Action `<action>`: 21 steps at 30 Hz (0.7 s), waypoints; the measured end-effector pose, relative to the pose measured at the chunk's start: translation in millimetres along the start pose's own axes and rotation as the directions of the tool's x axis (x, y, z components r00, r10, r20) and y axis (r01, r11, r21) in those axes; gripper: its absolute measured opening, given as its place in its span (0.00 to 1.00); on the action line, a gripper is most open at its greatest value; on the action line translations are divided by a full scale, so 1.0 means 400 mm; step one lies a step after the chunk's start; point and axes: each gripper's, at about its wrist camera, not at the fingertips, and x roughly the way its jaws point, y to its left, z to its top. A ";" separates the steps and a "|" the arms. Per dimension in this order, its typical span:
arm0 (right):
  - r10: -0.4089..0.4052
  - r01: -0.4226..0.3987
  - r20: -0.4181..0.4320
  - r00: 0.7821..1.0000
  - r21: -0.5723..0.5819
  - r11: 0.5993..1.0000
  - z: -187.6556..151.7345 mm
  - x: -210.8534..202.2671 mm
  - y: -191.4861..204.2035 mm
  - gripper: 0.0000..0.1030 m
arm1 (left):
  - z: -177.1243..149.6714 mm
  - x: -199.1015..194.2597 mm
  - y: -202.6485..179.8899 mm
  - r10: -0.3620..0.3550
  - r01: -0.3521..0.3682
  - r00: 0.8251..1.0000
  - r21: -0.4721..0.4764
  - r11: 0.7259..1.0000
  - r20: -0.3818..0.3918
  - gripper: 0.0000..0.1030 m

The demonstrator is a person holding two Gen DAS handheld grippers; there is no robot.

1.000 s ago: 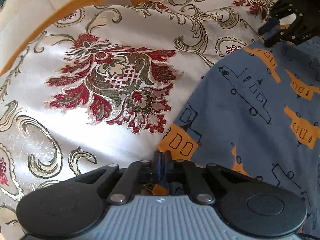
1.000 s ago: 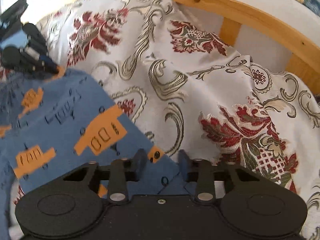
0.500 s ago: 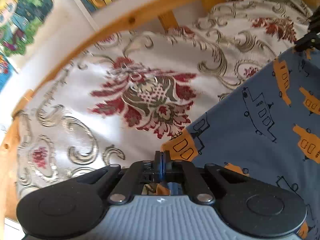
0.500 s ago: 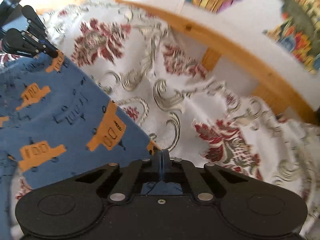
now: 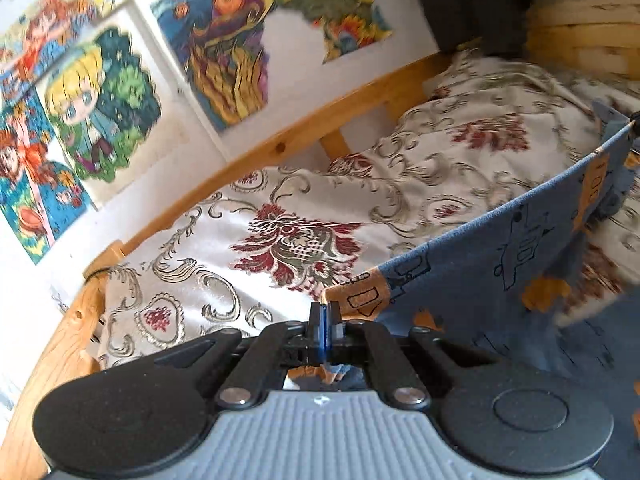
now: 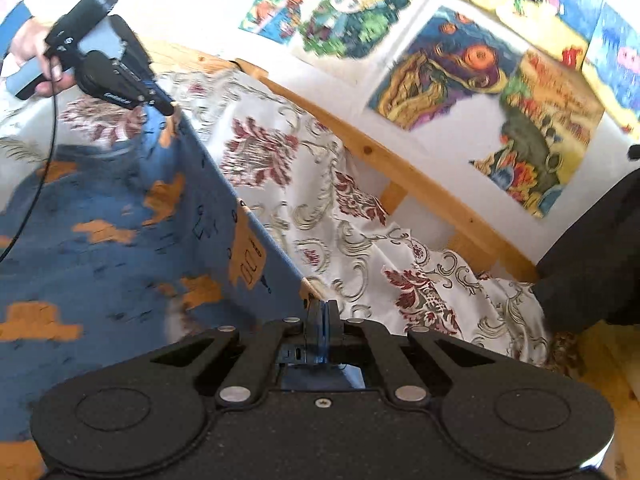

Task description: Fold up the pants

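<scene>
— Pants (image 5: pixel 500 264) hang lifted above the bedspread (image 5: pixel 224 256), one edge stretched between us: left gripper (image 5: pixel 325 312) and right gripper (image 6: pixel 320 312) each pinch a corner, jaws closed on cloth

— Mid-lift, we judge; next we carry that edge across, level, to meet the far side

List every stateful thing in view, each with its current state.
left gripper: shut on the pants.
right gripper: shut on the pants.
pants: edge lifted, stretched taut between the grippers, rest hanging to the bedspread.
bedspread: spread out, wrinkled.
</scene>
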 end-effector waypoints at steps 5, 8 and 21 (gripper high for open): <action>0.000 0.000 -0.021 1.000 0.017 1.000 -0.039 -0.134 0.112 0.00 | -0.082 -0.113 -0.042 -0.026 0.026 1.000 0.024 0.999 0.010 0.01; 0.013 -0.013 -0.053 0.998 0.008 1.000 -0.069 -0.191 0.204 0.00 | -0.143 -0.165 -0.084 -0.034 0.034 0.999 0.080 0.996 -0.003 0.01; 0.006 -0.008 -0.118 0.993 -0.019 1.000 -0.155 -0.186 0.388 0.04 | -0.292 -0.171 -0.181 -0.050 0.074 0.991 0.198 0.977 -0.125 0.07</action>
